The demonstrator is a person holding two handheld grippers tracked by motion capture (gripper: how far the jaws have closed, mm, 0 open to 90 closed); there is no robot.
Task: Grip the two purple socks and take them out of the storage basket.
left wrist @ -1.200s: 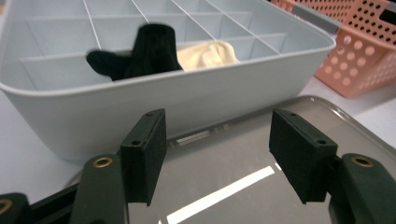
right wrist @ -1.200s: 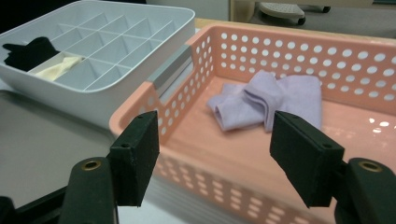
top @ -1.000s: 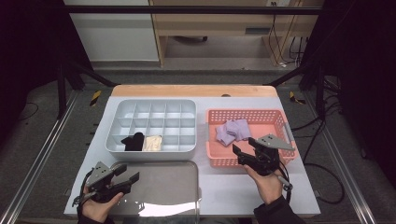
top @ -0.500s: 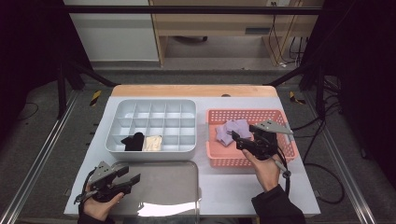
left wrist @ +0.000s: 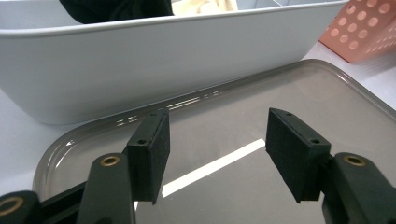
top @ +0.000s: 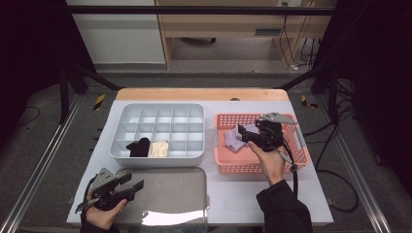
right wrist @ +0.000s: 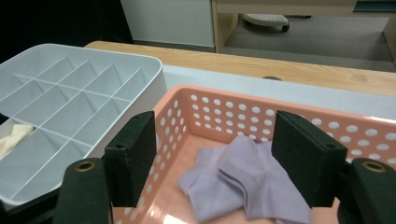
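Your right gripper (right wrist: pixel 215 163) hangs jaws apart over lilac cloth (right wrist: pixel 247 184) in pink basket (right wrist: pixel 299 123), lined up for pick. Left gripper (left wrist: pixel 217 154), jaws apart, empty, parks over grey lid (left wrist: pixel 280 107) at table's near edge.

R gripper (right wrist: pixel 215 158) hangs over pink basket (right wrist: pixel 299 116), jaws wide apart w/ nothing between them. Lilac cloth (right wrist: pixel 243 186) lies crumpled on basket floor, below & between jaws. White divided tray (right wrist: pixel 70 93) just beside basket; cream item (right wrist: pixel 11 135) in a near compartment. Wood table edge (right wrist: pixel 280 67) beyond.
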